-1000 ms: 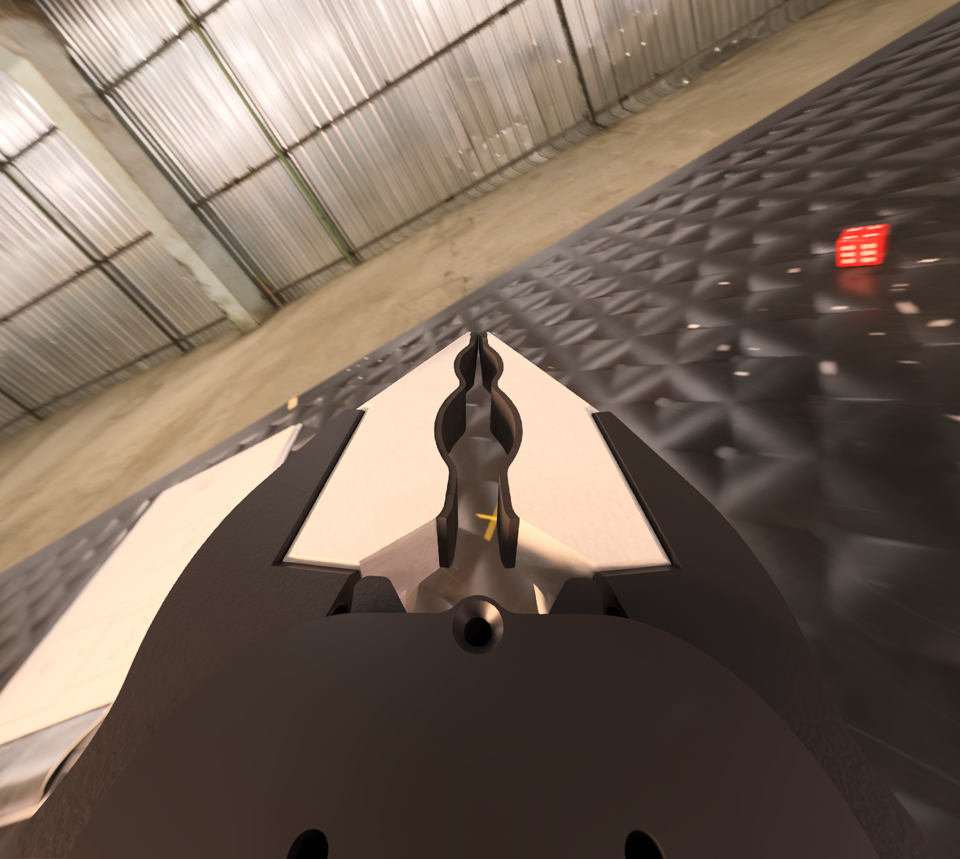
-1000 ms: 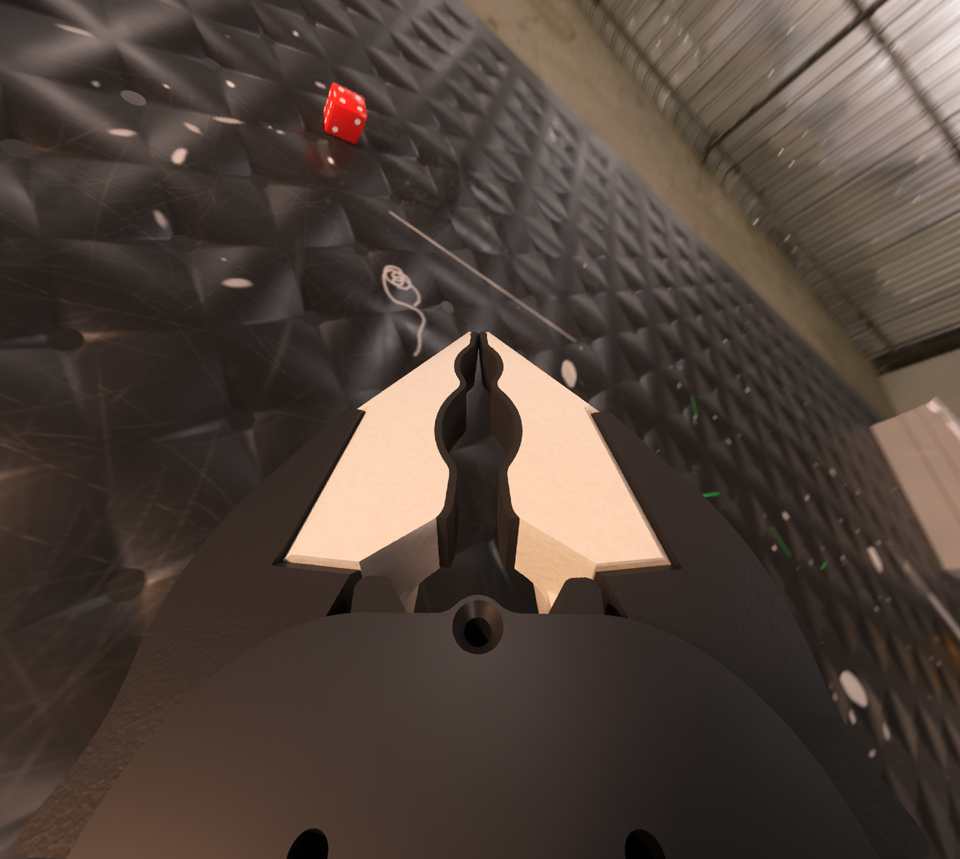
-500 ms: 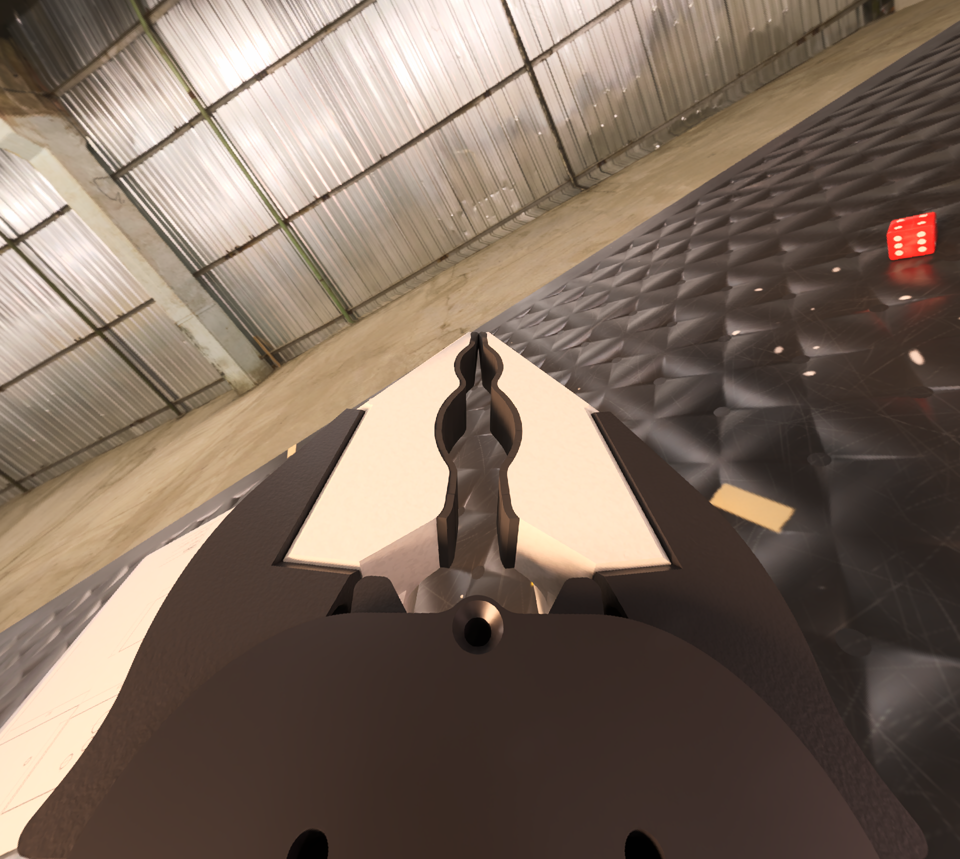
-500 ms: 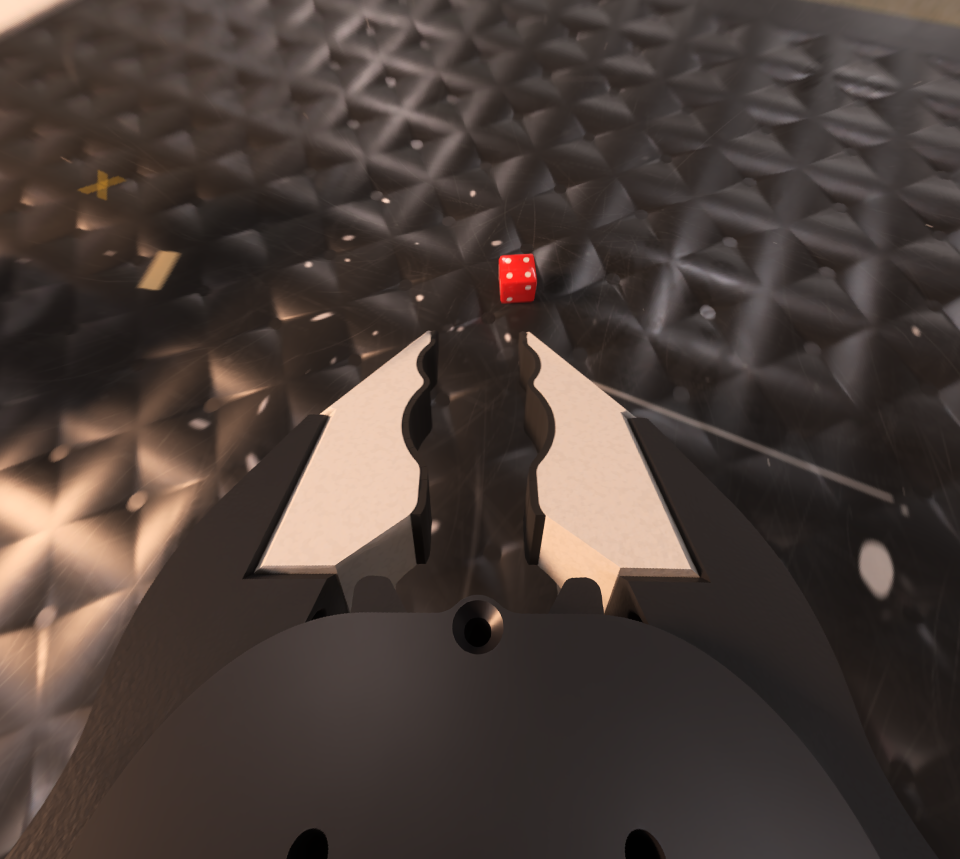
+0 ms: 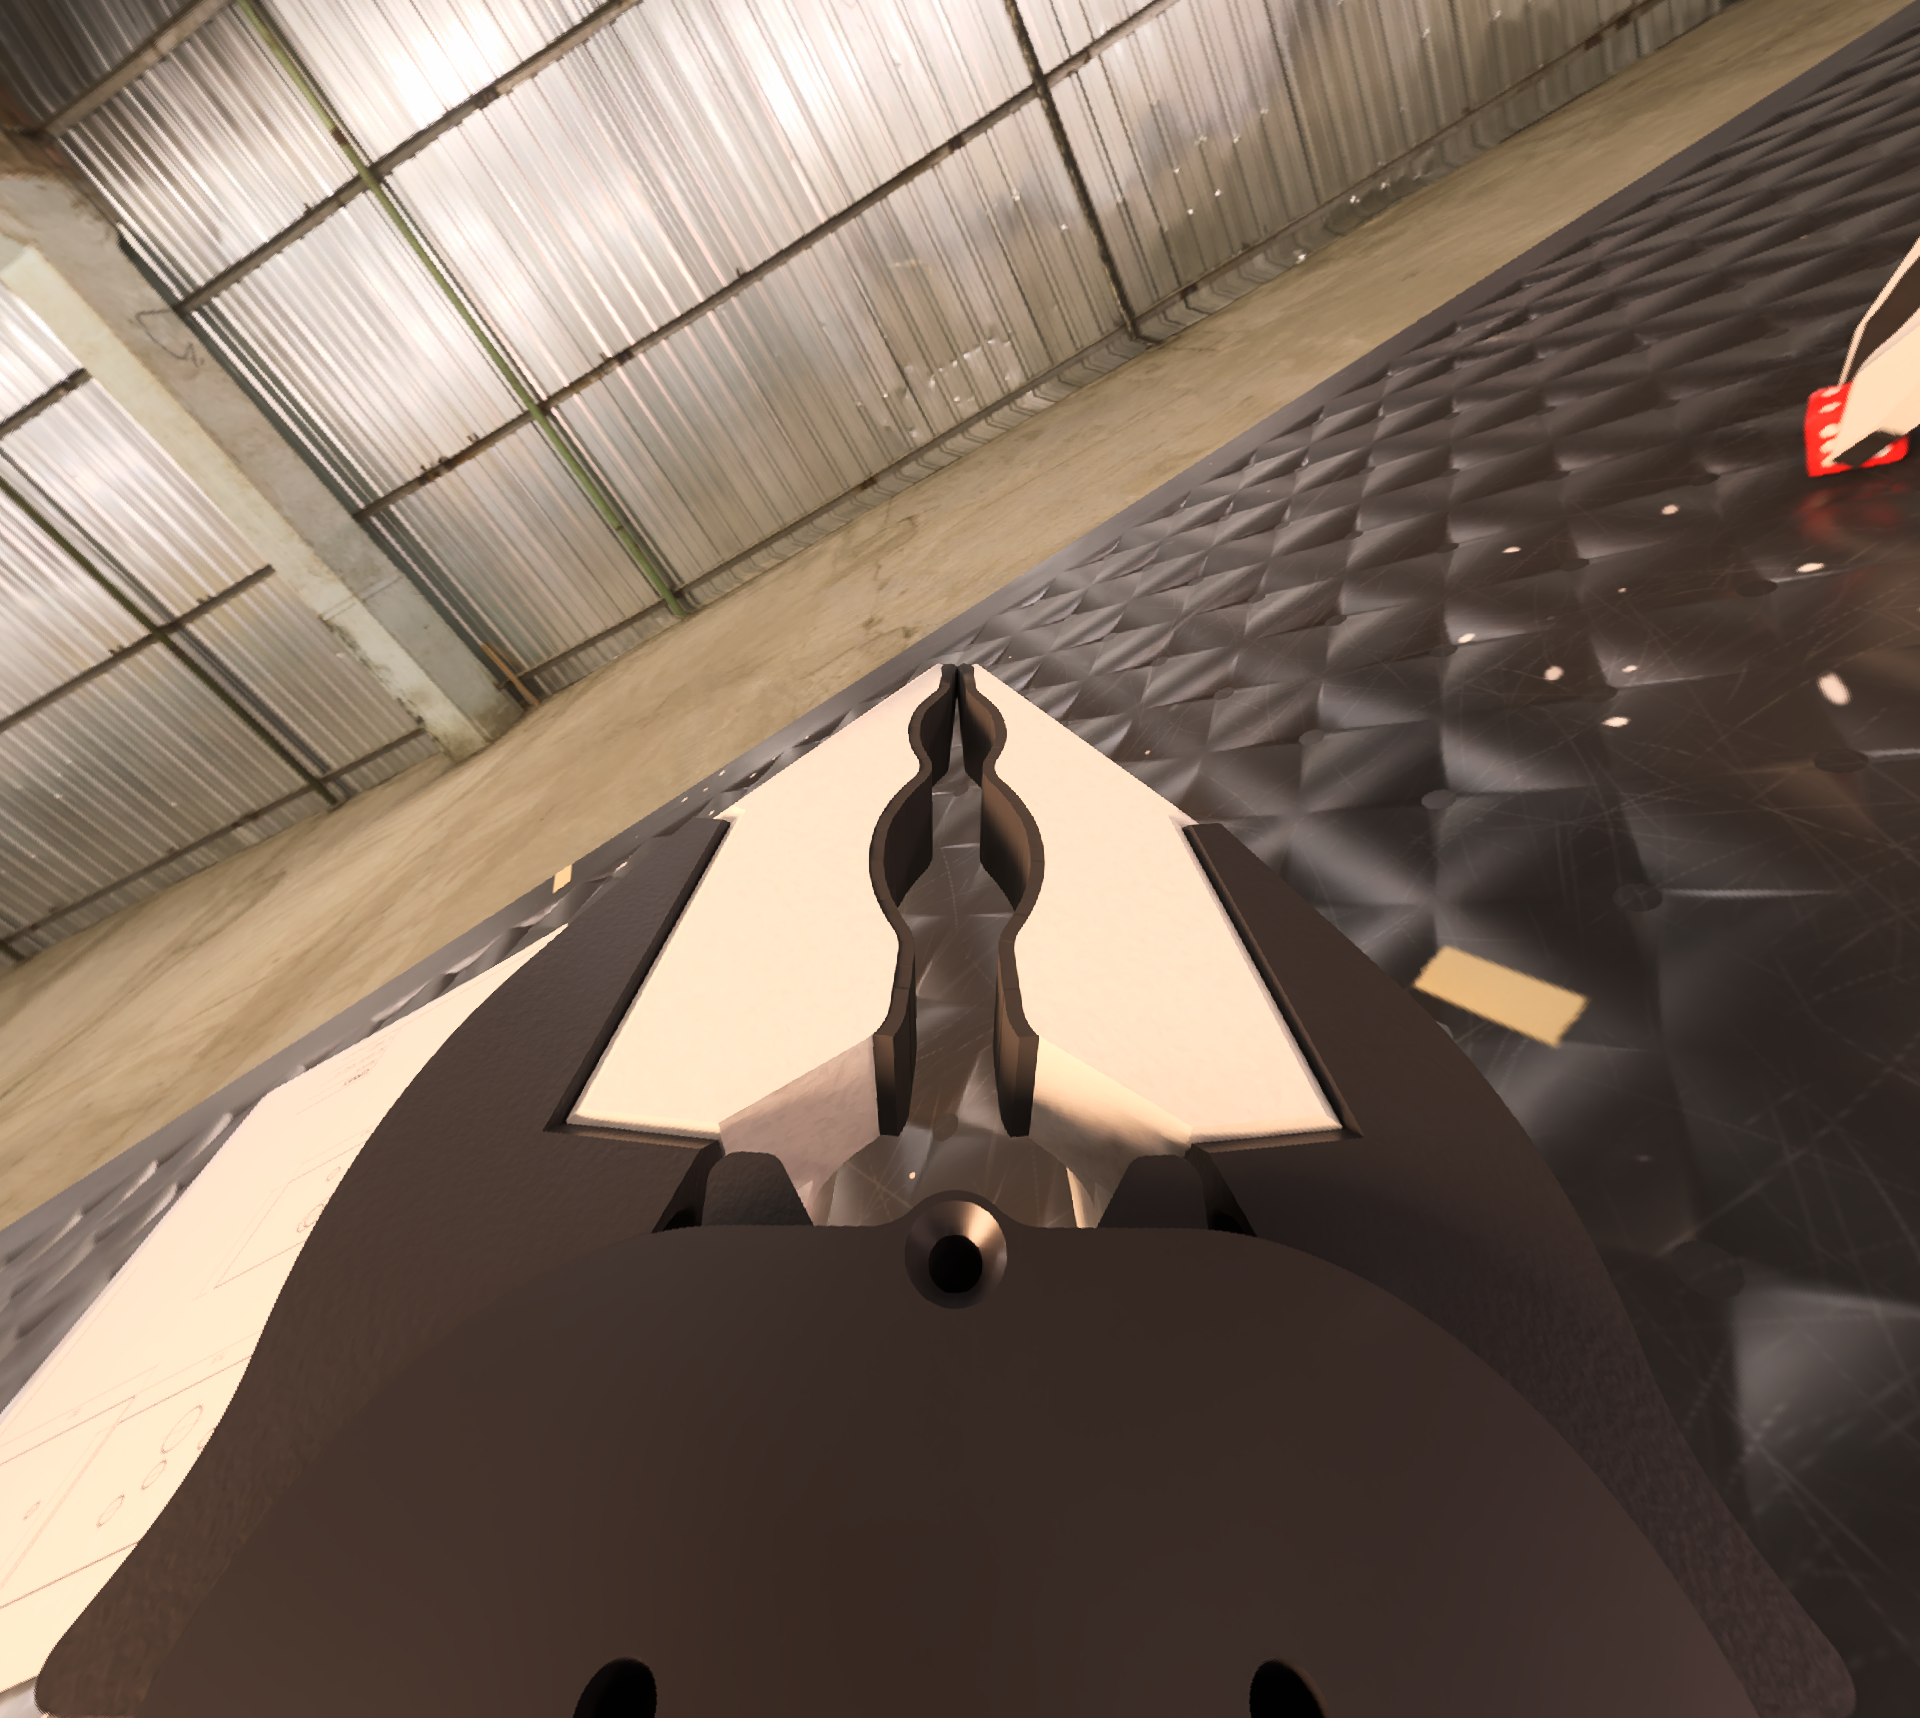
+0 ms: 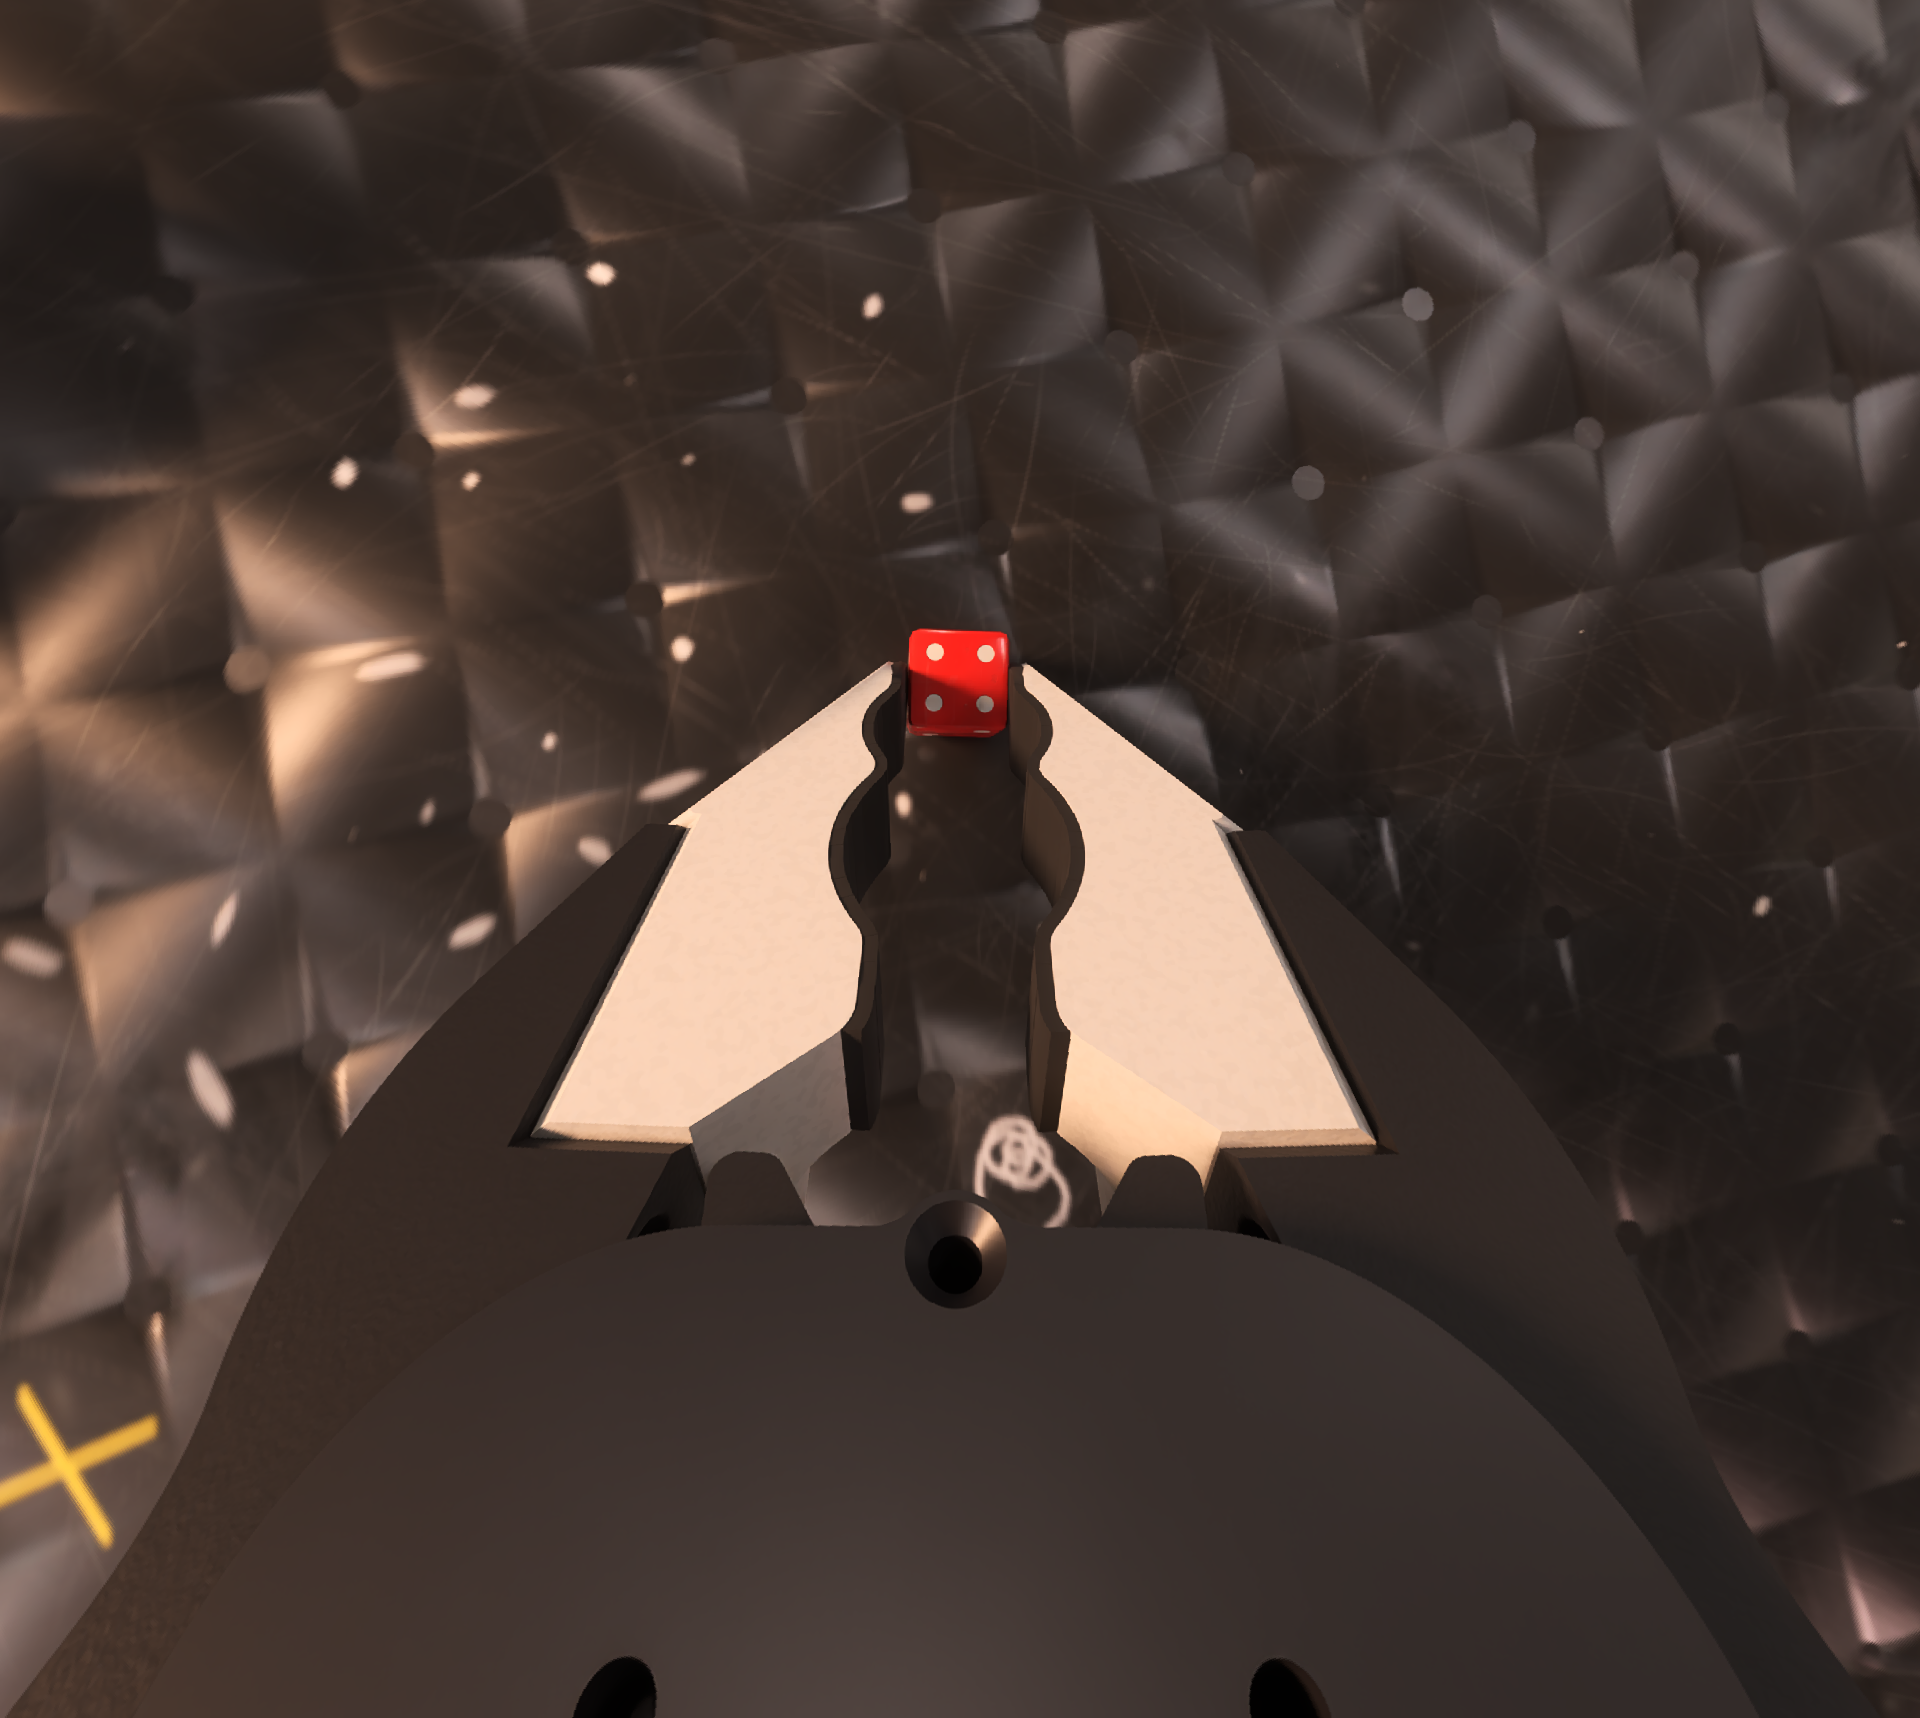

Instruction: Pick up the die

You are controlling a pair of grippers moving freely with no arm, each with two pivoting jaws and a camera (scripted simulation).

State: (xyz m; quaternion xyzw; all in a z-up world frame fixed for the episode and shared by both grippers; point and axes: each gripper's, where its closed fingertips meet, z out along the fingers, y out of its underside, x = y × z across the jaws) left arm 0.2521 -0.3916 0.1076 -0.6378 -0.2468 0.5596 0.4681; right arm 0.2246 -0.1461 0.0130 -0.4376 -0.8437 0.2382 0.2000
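Each gripper, the left gripper [image 5: 956,681] and the right gripper [image 6: 956,681], has a broad matte dark-brown body with a rounded shoulder. Just ahead of that shoulder sits one dark round screw hole; two oval holes lie behind it. Pale cream arrowhead fingers [image 6: 727,962] carry wavy dark-brown inner pads [image 6: 868,858]
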